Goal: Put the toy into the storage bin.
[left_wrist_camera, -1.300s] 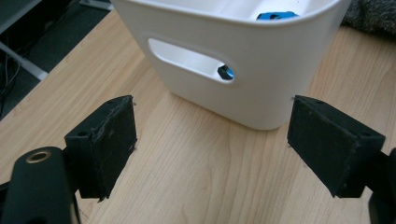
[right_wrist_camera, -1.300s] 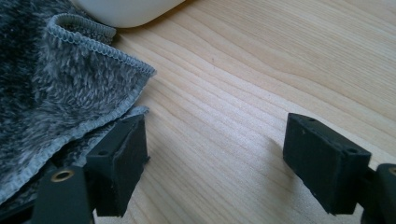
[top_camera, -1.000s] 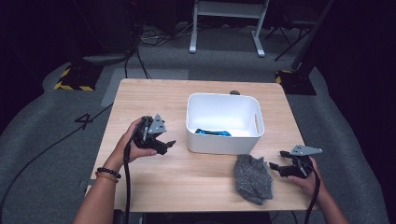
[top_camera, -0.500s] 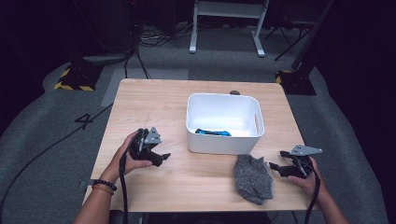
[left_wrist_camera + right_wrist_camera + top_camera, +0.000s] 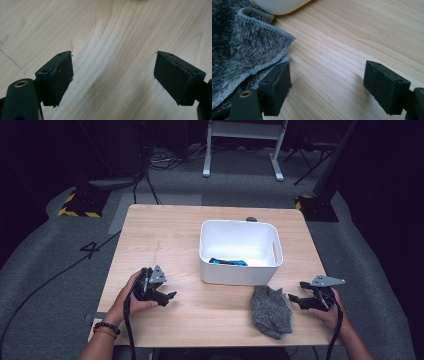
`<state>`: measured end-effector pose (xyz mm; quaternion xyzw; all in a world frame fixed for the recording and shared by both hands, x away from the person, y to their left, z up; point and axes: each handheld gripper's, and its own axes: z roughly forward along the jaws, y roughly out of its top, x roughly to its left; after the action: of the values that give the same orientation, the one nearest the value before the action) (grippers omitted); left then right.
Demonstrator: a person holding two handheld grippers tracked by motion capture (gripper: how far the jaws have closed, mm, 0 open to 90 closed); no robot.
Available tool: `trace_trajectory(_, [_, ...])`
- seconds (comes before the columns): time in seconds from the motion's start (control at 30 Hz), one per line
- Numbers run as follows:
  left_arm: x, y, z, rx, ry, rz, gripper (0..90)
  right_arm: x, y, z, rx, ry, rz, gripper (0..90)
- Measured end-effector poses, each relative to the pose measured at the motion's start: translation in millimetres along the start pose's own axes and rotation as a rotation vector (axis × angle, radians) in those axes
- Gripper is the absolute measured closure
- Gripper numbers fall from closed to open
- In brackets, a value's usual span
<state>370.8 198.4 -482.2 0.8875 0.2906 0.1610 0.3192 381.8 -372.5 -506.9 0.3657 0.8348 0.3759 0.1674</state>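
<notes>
Left gripper [image 5: 159,295] sits low over bare bench [image 5: 170,235], jaws spread, empty; it has dropped and drawn toward the near edge since a second ago. Right gripper [image 5: 300,299] unmoved, jaws spread beside grey cloth [image 5: 270,311], which lies just before the white bin [image 5: 240,272].

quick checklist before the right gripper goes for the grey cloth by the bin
1. Right gripper jaws open: ok, a wide gap in its own view.
2. Nothing held in it: ok.
3. Grey cloth within reach: ok, its hemmed edge lies at one jaw.
4. White bin free to receive it: ok, a blue item lies inside.
5. Left gripper out of the way: ok, open over bare table.
</notes>
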Motion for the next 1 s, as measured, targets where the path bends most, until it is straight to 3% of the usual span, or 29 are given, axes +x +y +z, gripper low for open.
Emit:
trace_trajectory(0.03, [0.1,-2.2,0.1,0.008,-0.013,-0.011,16.3,0.0,0.0,0.0,0.000,0.000,0.000,21.9])
trace_trajectory(0.1, [-2.0,-7.6,-0.4,-0.007,0.020,-0.019,16.5,0.0,0.0,0.0,0.000,0.000,0.000,21.9])
trace_trajectory(0.2, [-1.1,-16.0,0.9,0.006,0.009,-0.051,17.1,-0.1,-0.2,-0.2,0.000,0.000,-0.002,21.9])
trace_trajectory(0.23, [0.7,-21.5,1.2,0.004,0.005,-0.087,17.2,-0.1,-0.2,-0.2,0.000,0.000,-0.002,21.9])
trace_trajectory(0.3, [0.4,-24.1,1.7,0.004,0.010,-0.086,17.6,-0.1,-0.2,-0.2,0.000,0.001,-0.001,21.9])
trace_trajectory(0.4, [3.0,-31.0,2.9,-0.021,-0.012,-0.134,17.1,-0.1,-0.2,-0.2,0.000,0.001,-0.001,21.9])
trace_trajectory(1.0, [4.1,-33.8,3.7,-0.036,0.002,-0.171,15.1,-0.9,0.1,0.2,-0.002,0.007,-0.005,22.0])
